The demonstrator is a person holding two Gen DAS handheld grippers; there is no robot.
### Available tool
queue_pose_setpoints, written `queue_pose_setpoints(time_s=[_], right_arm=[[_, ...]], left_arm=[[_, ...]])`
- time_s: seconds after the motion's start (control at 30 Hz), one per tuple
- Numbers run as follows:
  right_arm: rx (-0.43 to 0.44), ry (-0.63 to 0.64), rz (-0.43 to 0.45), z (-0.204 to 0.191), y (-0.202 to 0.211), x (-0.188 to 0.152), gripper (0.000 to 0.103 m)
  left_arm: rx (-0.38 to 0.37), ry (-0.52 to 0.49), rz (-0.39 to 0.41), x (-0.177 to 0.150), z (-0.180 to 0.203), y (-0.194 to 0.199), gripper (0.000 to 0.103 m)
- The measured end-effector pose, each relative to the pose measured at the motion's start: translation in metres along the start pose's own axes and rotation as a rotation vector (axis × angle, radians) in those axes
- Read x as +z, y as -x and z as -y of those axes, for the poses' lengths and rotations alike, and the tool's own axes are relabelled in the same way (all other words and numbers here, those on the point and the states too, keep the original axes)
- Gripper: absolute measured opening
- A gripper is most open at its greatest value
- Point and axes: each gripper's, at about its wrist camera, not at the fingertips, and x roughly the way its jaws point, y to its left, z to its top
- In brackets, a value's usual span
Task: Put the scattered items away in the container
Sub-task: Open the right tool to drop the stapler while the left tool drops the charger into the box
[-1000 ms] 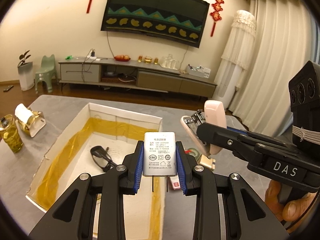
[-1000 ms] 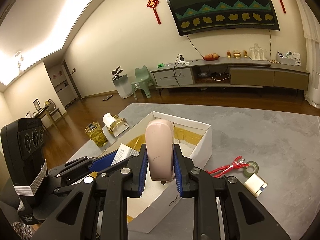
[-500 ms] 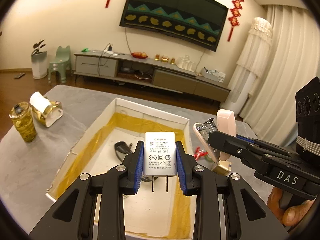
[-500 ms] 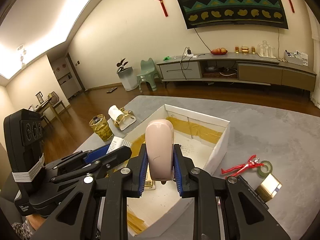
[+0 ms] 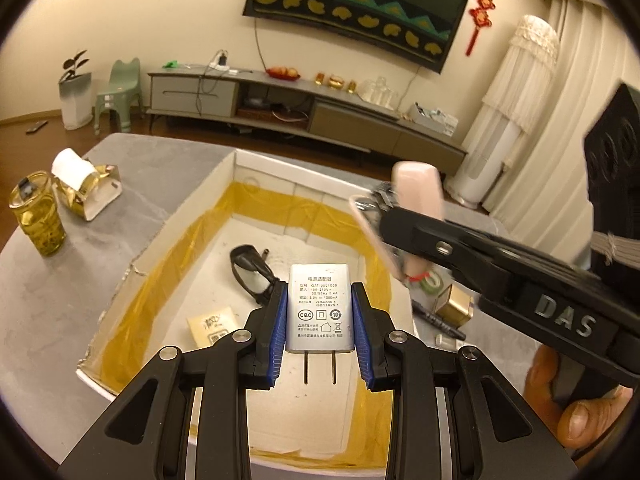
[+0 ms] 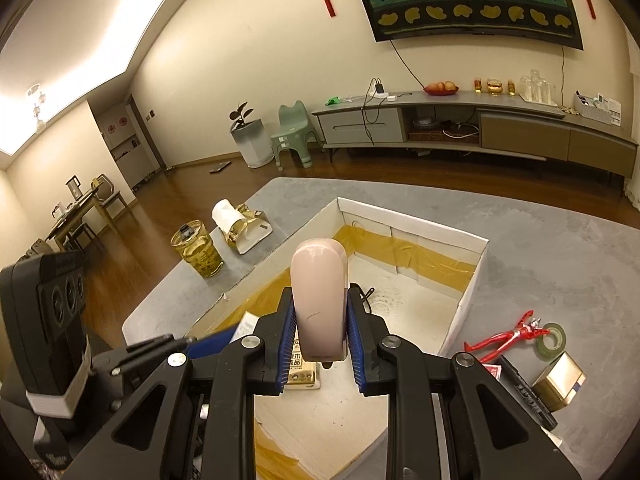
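Both grippers are moving in over the white box [image 5: 224,176]: left gripper [image 5: 320,336] clenching the charger [image 5: 320,308], right gripper [image 6: 320,340] gripping a pink device [image 6: 320,300], perhaps a stapler; release seems imminent.

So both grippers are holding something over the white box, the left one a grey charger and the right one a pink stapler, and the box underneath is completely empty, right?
Not quite: the white box is not empty. The left wrist view shows dark glasses and a small yellow packet already lying inside. The rest holds: the left gripper grips the grey charger, the right gripper the pink stapler.
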Motion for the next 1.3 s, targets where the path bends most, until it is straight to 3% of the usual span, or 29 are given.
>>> queue_pose_setpoints(time_s=[0.43,1.2,1.27,1.3], right_arm=[[-0.039,-0.049,-0.115,0.022,-0.051,-0.003,0.026],[-0.102,-0.075,-0.143,0.052,-0.079,-0.008,0.026],[-0.102,-0.080,-0.147,0.053,-0.080,-0.008,0.027],[-0.103,-0.085,-0.150,0.054,-0.080,-0.007,0.035]], left_arm=[[0.010,-0.022,-0.058,-0.004,0.018,-0.018,0.031],[0.039,-0.010,-0.098,-0.003,0.017,-0.035,0.032],[0.038,-0.001,-0.091,0.000,0.014,-0.033,0.032],[0.038,0.004,-0.086,0.001,0.012,-0.032,0.032]])
